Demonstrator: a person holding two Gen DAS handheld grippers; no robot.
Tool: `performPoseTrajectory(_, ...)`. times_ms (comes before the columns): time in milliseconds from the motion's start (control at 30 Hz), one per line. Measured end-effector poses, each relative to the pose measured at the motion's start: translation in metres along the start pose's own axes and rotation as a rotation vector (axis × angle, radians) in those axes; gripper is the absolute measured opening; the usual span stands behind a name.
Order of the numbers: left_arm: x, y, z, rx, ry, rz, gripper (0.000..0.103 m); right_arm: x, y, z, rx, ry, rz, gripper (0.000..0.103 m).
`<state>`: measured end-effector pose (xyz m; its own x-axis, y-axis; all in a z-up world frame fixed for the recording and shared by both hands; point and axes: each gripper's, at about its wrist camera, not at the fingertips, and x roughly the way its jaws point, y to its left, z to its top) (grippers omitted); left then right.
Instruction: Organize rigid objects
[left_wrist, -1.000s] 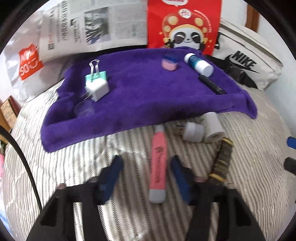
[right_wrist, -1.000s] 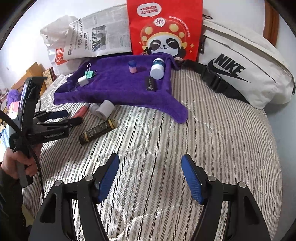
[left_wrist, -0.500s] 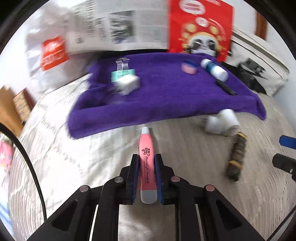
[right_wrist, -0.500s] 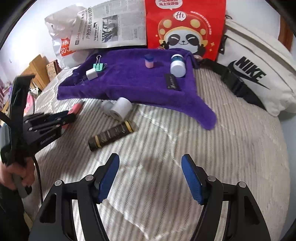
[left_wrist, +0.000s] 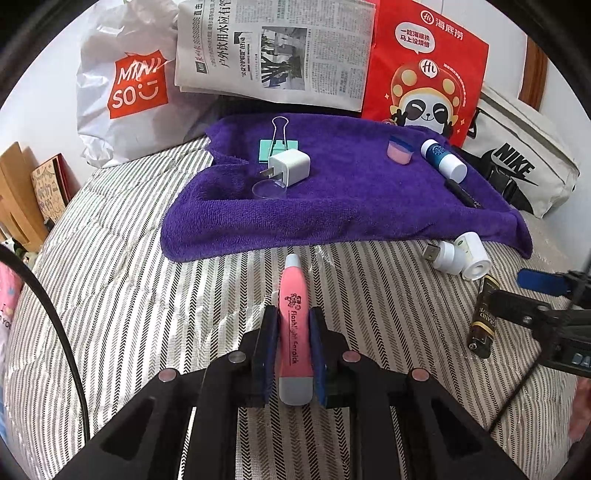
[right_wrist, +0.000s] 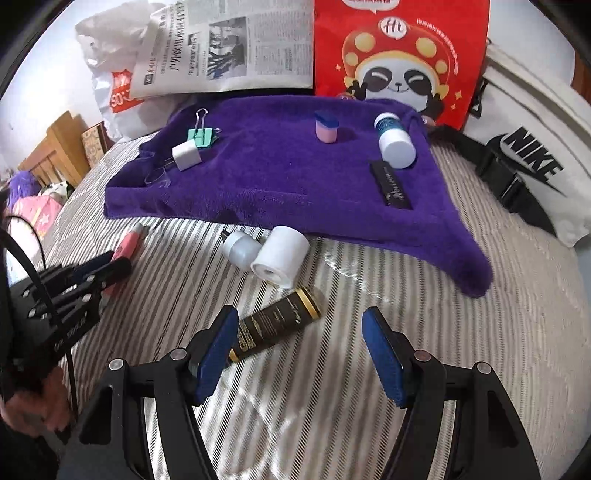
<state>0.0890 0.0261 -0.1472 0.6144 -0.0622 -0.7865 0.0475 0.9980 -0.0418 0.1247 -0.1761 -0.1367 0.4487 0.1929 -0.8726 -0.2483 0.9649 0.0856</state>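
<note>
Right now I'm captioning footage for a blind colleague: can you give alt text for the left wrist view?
The left gripper is shut on a pink flashlight pen lying on a striped bedspread. Beyond it, a purple towel holds a white charger, a binder clip and small bottles.

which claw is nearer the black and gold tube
Right. The right claw hangs open just over the black and gold tube; the left claw is off to its side, gripping the pink flashlight pen.

Between the left fingers (left_wrist: 268, 343), the pink pen (left_wrist: 294, 332) reads "Flashlight". Beyond them, "MINISO" marks the white plastic bag (left_wrist: 125, 88), "Hi" the red panda bag (left_wrist: 424, 70), "NIKE" the white waist bag (left_wrist: 517, 162).
</note>
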Motion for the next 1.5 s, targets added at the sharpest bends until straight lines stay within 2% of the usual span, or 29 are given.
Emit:
performPoseTrajectory(100,0.0,0.002,0.0,-0.009,0.0,-0.011,0.018,0.016,0.006,0.002,-0.011,0.033,-0.008,0.069)
performPoseTrajectory(233,0.001,0.001,0.001,-0.002,0.001,-0.003,0.018,0.017,0.014,-0.005,-0.074,0.005,-0.042,0.069)
performPoseTrajectory(600,0.001,-0.001,0.001,-0.002,0.001,0.0,0.018,0.002,-0.037,-0.024,-0.039,-0.057,-0.047,0.076)
performPoseTrajectory(633,0.001,-0.001,0.001,-0.002,0.001,0.0,0.018,0.001,-0.039,-0.026,-0.045,-0.072,-0.046,0.077)
performPoseTrajectory(667,0.001,-0.001,0.001,-0.002,0.001,0.001,0.018,0.002,-0.039,-0.03,-0.053,-0.103,-0.054,0.083)
performPoseTrajectory(733,0.001,-0.001,0.001,0.0,0.0,0.002,0.018,0.003,-0.042,-0.029,-0.034,-0.098,-0.046,0.086)
performPoseTrajectory(1033,0.001,-0.001,0.0,-0.001,0.0,0.004,0.018,0.003,-0.038,-0.027,-0.044,-0.099,-0.052,0.087)
performPoseTrajectory(1100,0.001,-0.001,0.0,0.001,0.0,0.005,0.017,0.001,-0.037,-0.027,-0.053,-0.106,-0.037,0.081)
performPoseTrajectory(1167,0.001,-0.001,0.0,0.0,0.0,0.005,0.017,-0.001,-0.031,-0.028,-0.082,-0.117,-0.017,0.067)
performPoseTrajectory(1200,0.001,-0.001,0.0,-0.001,0.0,0.005,0.017,-0.003,-0.028,-0.029,-0.094,-0.122,-0.011,0.062)
performPoseTrajectory(1267,0.001,-0.001,0.0,0.0,0.0,0.007,0.017,-0.004,-0.022,-0.03,-0.128,-0.13,0.009,0.043)
performPoseTrajectory(1333,0.001,-0.002,0.0,0.003,0.0,0.009,0.017,-0.005,-0.015,-0.031,-0.165,-0.134,0.025,0.03)
performPoseTrajectory(1367,0.001,-0.002,0.0,0.004,0.0,0.011,0.017,-0.006,-0.011,-0.031,-0.18,-0.136,0.019,0.026)
performPoseTrajectory(1500,0.001,-0.002,0.0,0.006,0.0,0.012,0.017,-0.006,-0.004,-0.032,-0.217,-0.144,-0.017,0.023)
